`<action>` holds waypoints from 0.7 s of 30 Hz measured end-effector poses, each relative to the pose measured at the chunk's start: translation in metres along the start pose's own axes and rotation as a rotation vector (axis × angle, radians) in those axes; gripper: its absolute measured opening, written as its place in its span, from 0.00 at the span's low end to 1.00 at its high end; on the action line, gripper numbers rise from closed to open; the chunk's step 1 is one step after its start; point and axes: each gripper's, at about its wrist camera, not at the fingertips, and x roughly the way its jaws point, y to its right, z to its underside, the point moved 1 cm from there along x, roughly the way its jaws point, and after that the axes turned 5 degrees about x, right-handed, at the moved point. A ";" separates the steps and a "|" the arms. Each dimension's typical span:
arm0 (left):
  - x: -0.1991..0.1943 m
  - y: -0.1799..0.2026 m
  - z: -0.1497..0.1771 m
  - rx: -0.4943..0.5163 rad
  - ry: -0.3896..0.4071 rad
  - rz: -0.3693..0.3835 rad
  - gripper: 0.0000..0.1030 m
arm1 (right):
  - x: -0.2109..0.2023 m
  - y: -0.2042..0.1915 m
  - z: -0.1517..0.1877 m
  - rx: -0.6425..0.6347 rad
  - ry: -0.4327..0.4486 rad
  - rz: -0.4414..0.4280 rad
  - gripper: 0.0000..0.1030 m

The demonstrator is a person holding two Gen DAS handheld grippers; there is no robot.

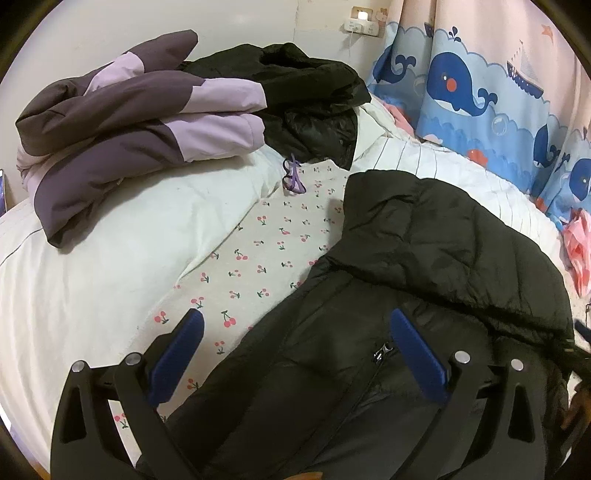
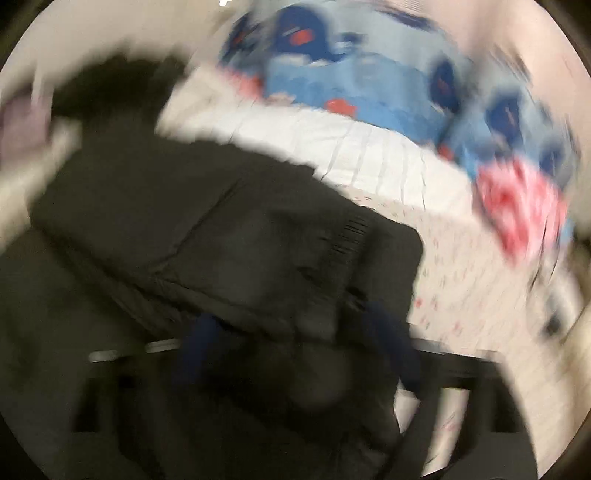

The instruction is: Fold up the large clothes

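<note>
Black quilted puffer jacket [image 1: 424, 266] — left wrist view — lies on the bed over a cherry-print sheet [image 1: 266, 254], its zipper pull [image 1: 382, 350] showing between the gripper's blue pads. Left gripper [image 1: 295, 332]: jaws spread wide, one blue finger [image 1: 181, 354] over the sheet, the other over the jacket front; nothing held. White duvet [image 1: 110, 258] to the left carries a folded purple-and-lilac coat [image 1: 122, 133]; beside it, touching, a crumpled black garment [image 1: 306, 99]. Purple ribbon [image 1: 293, 177] lies just below that heap. Whale-print curtain [image 1: 480, 92] hangs behind the bed; wall socket strip [image 1: 362, 26] above; pink cloth [image 1: 578, 251] at the bed's right edge.

Right wrist view — heavily blurred. Same black jacket [image 2: 207, 229] fills the left and centre, a folded sleeve or flap lying across it. Right gripper [image 2: 295, 332]: dark blue fingers [image 2: 201, 343] faintly visible with jacket fabric between them; whether they clamp it cannot be told. Curtain [image 2: 351, 74] and pink cloth [image 2: 517, 206] appear as smears beyond.
</note>
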 end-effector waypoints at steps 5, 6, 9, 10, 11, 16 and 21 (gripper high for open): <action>0.001 0.004 0.002 0.008 -0.003 -0.006 0.94 | -0.004 0.065 -0.001 0.426 -0.027 -0.294 0.86; 0.001 0.005 0.002 0.011 -0.003 -0.008 0.94 | 0.004 0.074 -0.003 0.489 -0.046 -0.331 0.86; 0.002 0.007 0.003 0.019 -0.005 -0.014 0.94 | 0.018 0.087 -0.014 0.594 -0.038 -0.417 0.86; 0.003 0.007 0.003 0.023 -0.006 -0.015 0.94 | 0.027 0.089 -0.017 0.624 -0.042 -0.440 0.86; 0.003 0.008 0.003 0.025 -0.006 -0.016 0.94 | 0.035 0.089 -0.020 0.644 -0.045 -0.466 0.86; 0.003 0.010 0.003 0.027 -0.008 -0.011 0.94 | 0.059 0.081 -0.034 0.642 -0.038 -0.439 0.86; 0.003 0.011 0.003 0.027 -0.011 -0.004 0.94 | 0.073 0.070 -0.038 0.587 -0.081 -0.389 0.63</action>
